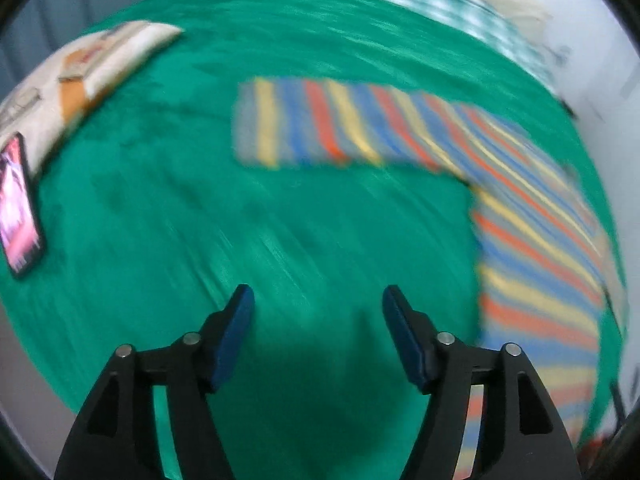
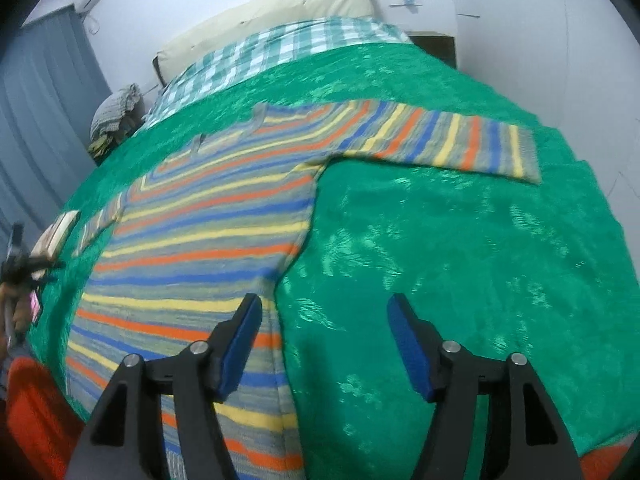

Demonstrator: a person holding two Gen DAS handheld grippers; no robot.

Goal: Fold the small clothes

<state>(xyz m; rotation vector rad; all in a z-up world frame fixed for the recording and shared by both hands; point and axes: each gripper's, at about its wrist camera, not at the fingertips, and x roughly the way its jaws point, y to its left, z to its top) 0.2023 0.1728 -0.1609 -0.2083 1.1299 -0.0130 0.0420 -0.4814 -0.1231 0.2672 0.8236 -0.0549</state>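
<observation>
1. Striped sweater (image 2: 208,236) is knit, with grey, yellow, orange and blue bands; it lies flat on the green bedspread (image 2: 460,264), both sleeves spread out sideways.
2. My right gripper (image 2: 322,312) has its jaws apart with nothing between them; its left blue pad (image 2: 240,348) is over the sweater's side edge near the hem.
3. My left gripper (image 1: 318,300) also has its jaws apart and empty, over bare green cloth; one sleeve lies beyond it. This view is motion-blurred.
4. Bedspread is shiny with a woven pattern; checked sheet (image 2: 280,52) and cream pillow (image 2: 272,12) lie beyond it, by white walls.
5. Phone (image 1: 18,208) with its screen lit lies at the left edge; no text readable.
</observation>
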